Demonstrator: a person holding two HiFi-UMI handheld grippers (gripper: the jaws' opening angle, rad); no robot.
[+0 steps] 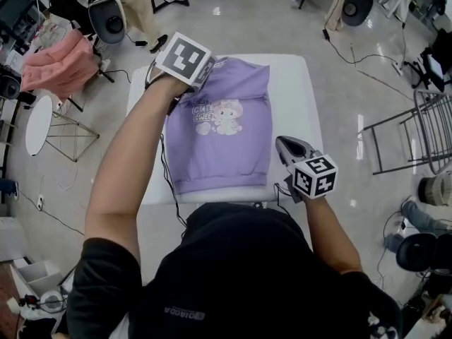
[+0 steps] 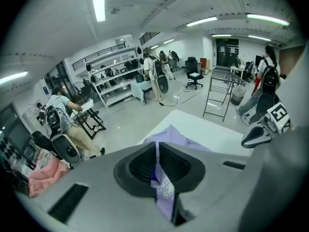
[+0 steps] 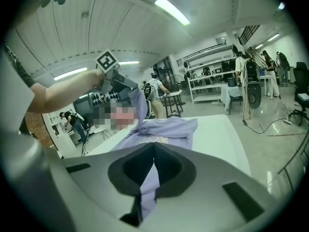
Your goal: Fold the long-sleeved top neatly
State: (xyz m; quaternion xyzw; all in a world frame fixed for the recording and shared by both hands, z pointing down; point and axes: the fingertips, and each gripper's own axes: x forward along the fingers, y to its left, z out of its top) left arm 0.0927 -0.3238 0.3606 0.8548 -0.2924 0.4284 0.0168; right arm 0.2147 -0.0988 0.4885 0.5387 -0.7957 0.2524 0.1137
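Pinched shut on the near hem of the purple top (image 1: 222, 147) with the right gripper (image 3: 153, 149). Farther off, pinched shut on lifted cloth of the same top with the left gripper (image 2: 157, 151), likely to carry one side across for a fold. Spread otherwise between both, on a white table (image 1: 296, 90). Beyond the left gripper: glossy floor (image 1: 353, 83), pink garment (image 1: 60, 62), shelves (image 2: 113, 79).

I wear a black short-sleeved shirt (image 1: 233, 274) with small pale lettering on it. My left gripper (image 2: 156, 159) and right gripper (image 3: 153, 154) are grey moulded shells with black ribbed pads (image 2: 174, 161). Each bears a white cube (image 1: 185, 56) of black square markers, and thin black cables (image 1: 167, 171) trail from them.
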